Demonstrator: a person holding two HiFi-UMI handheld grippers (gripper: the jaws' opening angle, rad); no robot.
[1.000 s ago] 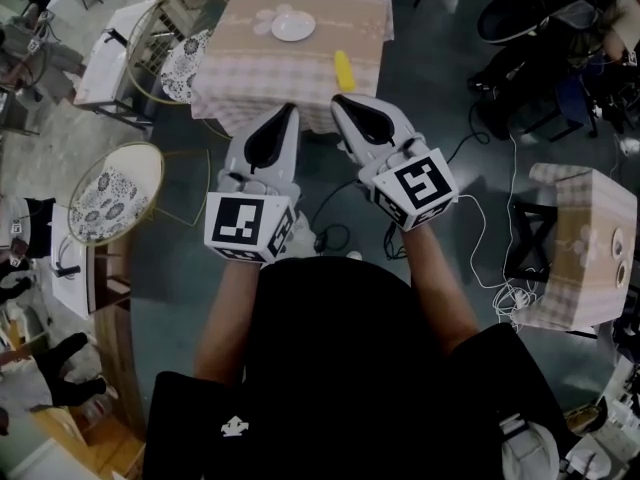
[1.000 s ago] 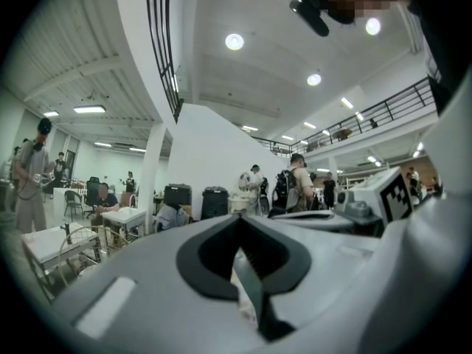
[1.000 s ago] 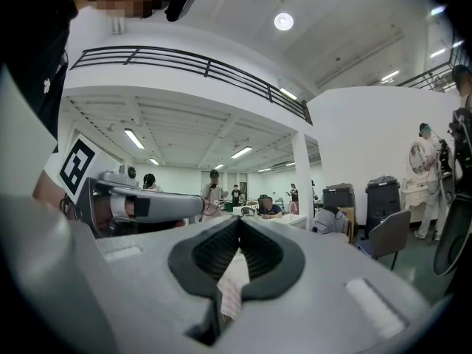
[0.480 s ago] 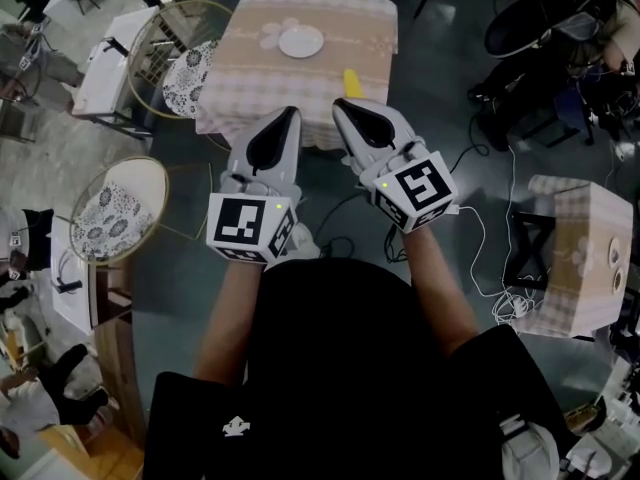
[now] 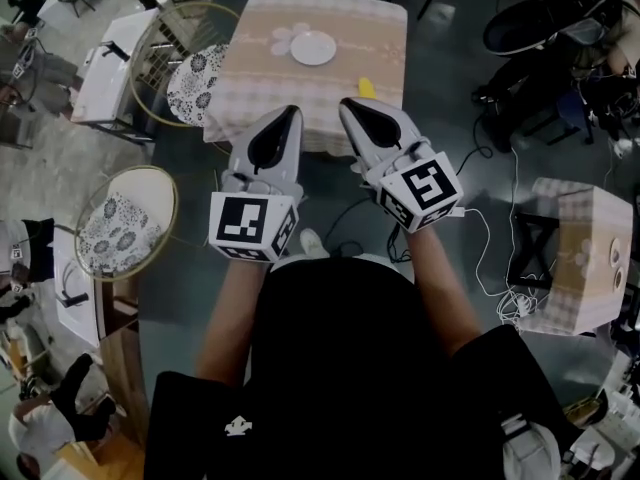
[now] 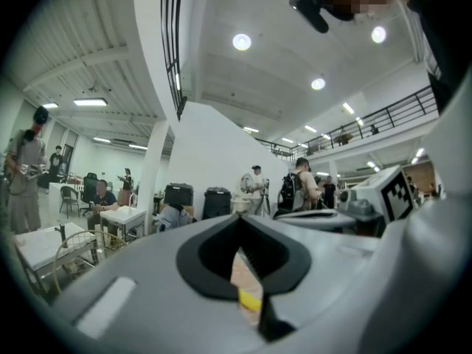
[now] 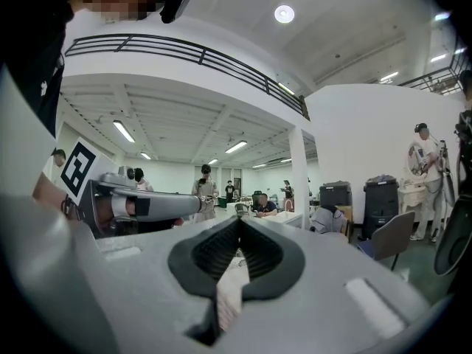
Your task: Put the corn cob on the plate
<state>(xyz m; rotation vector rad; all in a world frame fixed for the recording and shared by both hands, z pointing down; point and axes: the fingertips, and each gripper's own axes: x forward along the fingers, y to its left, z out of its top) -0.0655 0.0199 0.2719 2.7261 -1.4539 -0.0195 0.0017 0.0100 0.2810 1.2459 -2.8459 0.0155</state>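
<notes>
The yellow corn cob point(image 5: 367, 87) lies near the front right edge of the checked-cloth table point(image 5: 260, 88); my right gripper hides its near end. The white plate point(image 5: 313, 48) sits further back at the table's middle. Both grippers are held level in front of me, short of the table edge. My left gripper point(image 5: 291, 110) is shut and empty. My right gripper point(image 5: 346, 102) is also shut and empty, its tip just before the corn. In the left gripper view a bit of the yellow corn point(image 6: 249, 299) shows through the gap behind the closed jaws of the left gripper point(image 6: 237, 216).
Two gold wire chairs with patterned cushions point(image 5: 192, 68) point(image 5: 120, 223) stand left of the table, beside a white side table point(image 5: 115, 53). A small cloth-covered table point(image 5: 580, 258) and floor cables point(image 5: 480, 238) lie to the right. People stand in the background.
Both grippers have advanced together toward the table. The table, plate and corn sit lower and nearer in the head view, and the corn is now partly hidden behind the right gripper.
</notes>
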